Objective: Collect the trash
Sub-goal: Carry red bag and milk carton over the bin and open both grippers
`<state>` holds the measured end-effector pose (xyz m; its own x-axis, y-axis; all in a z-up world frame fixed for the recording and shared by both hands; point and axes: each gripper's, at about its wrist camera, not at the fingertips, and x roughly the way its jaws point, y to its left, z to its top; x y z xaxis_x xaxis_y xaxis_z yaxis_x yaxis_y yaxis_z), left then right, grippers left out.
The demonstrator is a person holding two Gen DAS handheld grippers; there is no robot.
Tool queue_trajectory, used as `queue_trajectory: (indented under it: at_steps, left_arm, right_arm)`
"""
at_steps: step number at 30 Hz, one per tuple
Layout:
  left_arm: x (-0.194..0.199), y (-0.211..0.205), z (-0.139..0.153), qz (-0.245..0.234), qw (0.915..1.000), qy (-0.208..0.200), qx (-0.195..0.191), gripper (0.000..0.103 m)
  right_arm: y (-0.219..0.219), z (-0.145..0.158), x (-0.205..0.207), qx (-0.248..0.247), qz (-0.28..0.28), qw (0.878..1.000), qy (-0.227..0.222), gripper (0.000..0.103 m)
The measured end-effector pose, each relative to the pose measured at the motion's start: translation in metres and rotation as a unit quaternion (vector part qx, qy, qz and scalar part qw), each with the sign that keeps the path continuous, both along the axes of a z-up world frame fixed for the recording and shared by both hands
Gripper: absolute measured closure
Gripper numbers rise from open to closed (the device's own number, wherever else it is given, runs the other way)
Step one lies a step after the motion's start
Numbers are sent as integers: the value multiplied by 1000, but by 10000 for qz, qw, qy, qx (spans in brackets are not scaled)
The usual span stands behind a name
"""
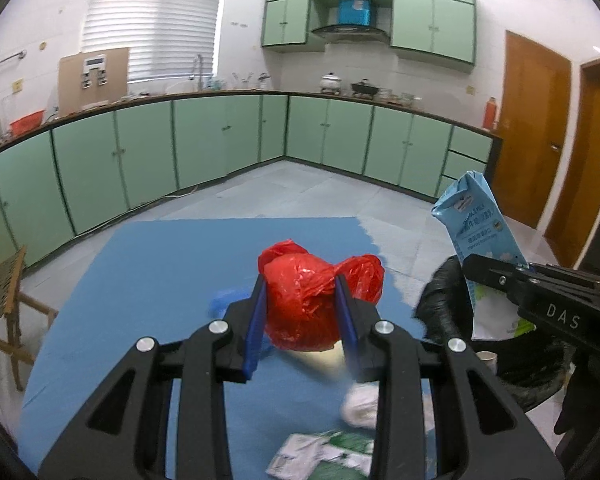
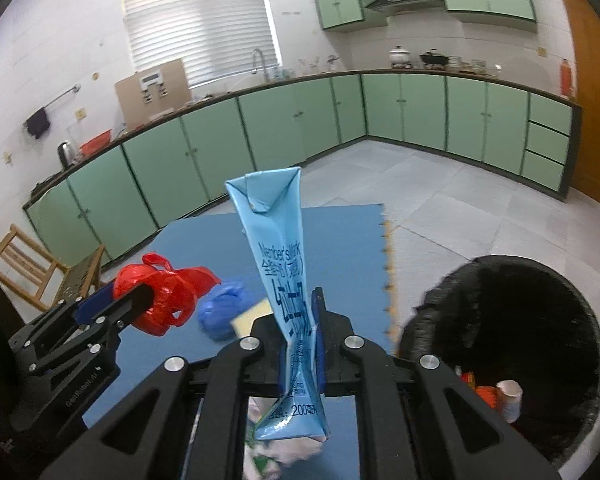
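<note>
A crumpled red plastic bag [image 1: 300, 308] is pinched between the blue pads of my left gripper [image 1: 300, 284], lifted above the blue floor mat [image 1: 160, 272]. In the right wrist view the same bag [image 2: 168, 296] hangs from the left gripper [image 2: 134, 300] at the left. My right gripper [image 2: 300, 308] is shut on a squashed light-blue milk carton [image 2: 278, 240], which stands upright between the jaws. The carton [image 1: 476, 216] and right gripper [image 1: 474, 270] also show at the right of the left wrist view. A black-lined trash bin [image 2: 540, 280] stands to the right of the mat.
On the mat lie a blue crumpled wad [image 2: 222, 312], a yellow piece [image 2: 252, 318], white crumpled paper [image 1: 360, 404] and a green-white wrapper [image 1: 320, 456]. The bin holds a paper cup [image 2: 508, 396]. A wooden chair [image 2: 32, 268] stands left; green cabinets [image 1: 220, 140] line the walls.
</note>
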<state>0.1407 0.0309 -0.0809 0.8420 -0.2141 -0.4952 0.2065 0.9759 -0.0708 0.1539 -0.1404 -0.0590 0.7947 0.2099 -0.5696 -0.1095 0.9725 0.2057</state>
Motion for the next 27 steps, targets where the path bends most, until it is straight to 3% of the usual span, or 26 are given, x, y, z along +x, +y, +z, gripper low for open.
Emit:
queue_trajectory:
  at_steps: [14,27]
  left_arm:
    - [16,-111,-11,-878,9960,37,-134,72]
    - [36,-210,-44,-1450,9893,164,-3,72]
  right_arm:
    - [-114,-10,-22,-169,-928,9955,72,92]
    - [-211,-53,-23,-199,-1599,9860,428,92]
